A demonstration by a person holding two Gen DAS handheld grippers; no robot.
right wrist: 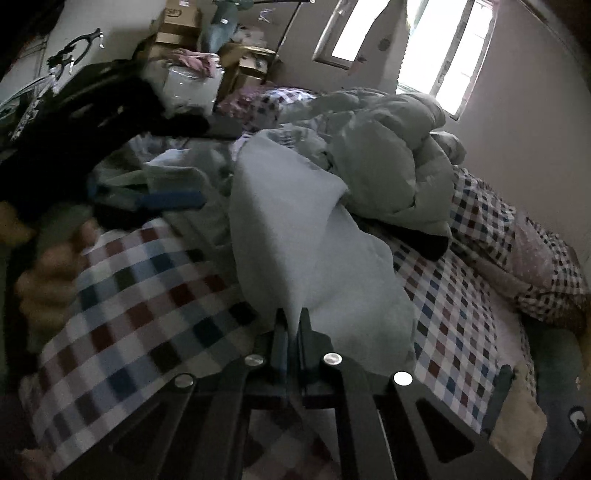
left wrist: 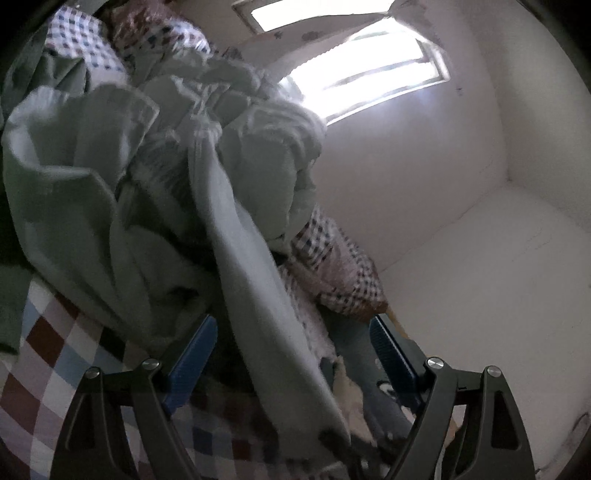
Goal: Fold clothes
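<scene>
Pinching a fold of the pale green garment, the right gripper has its jaws clamped tight. The left gripper has jaws apart, the cloth hanging between them. Underneath lies the checkered bed sheet, a bunched quilt behind. Only the right view shows cardboard boxes and a blurred hand.

Right gripper: jaws drawn together, pinching a fold of pale cloth between the dark fingers. Left gripper: blue-padded fingers spread wide, cloth hanging loosely between them without contact on either pad. A blurred hand appears at the left edge of the right wrist view.
</scene>
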